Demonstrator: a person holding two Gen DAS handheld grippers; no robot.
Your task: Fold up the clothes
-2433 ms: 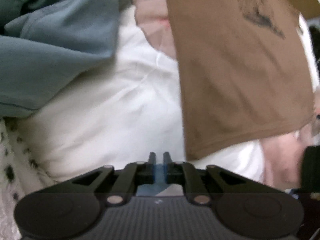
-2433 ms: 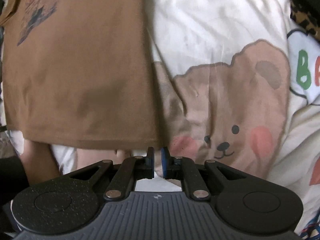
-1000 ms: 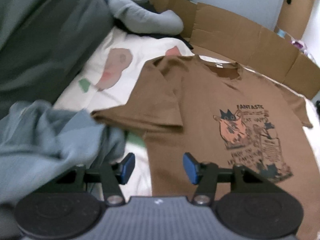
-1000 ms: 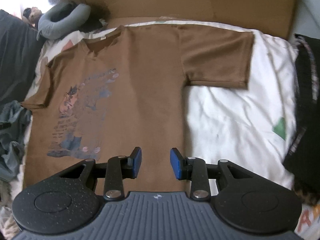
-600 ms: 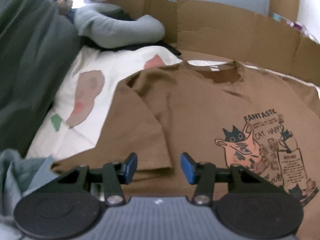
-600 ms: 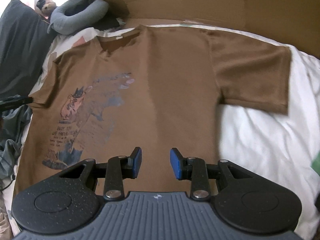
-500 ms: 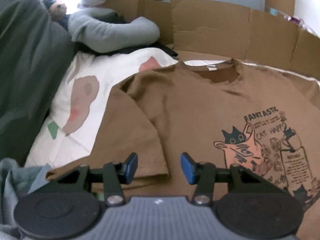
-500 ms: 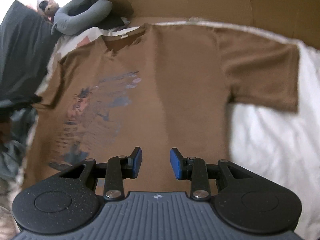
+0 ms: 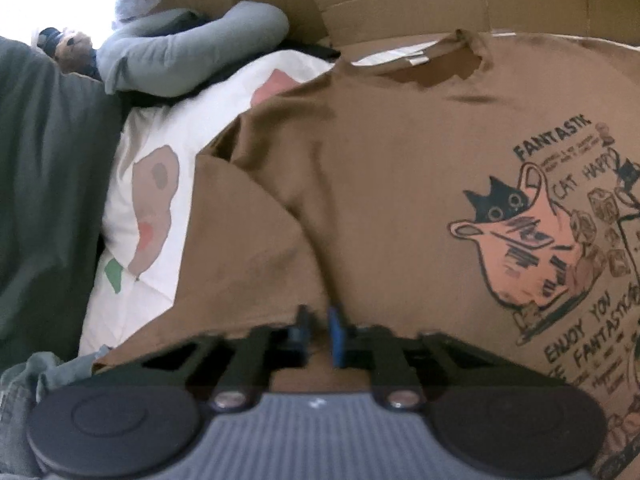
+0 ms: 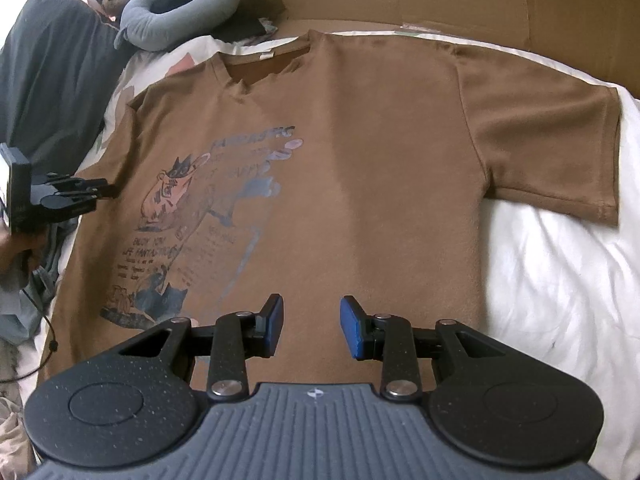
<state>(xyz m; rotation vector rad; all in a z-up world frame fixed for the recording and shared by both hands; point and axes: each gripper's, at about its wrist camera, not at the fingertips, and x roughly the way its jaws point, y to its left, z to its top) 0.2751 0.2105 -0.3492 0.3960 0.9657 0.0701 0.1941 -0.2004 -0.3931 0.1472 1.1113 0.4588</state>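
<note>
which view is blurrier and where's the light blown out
Left wrist view: the left gripper fingers smear with motion blur, and the top-left corner is blown out white. Right wrist view: sharp right gripper, brown t-shirt print slightly smeared, fisheye-curved edges.

Right black plastic two-finger tool (image 10: 311, 327): blue rubber pads (image 10: 352, 326), black linkage arms, silver pivot screws, two round black discs speckled with dust, grey ribbed housing with small diamond mark. Left black two-finger tool (image 9: 318, 336): same build, blue pads, silver screws, ribbed grey housing. Thin black cable (image 10: 44, 334) trails below it in right view.
</note>
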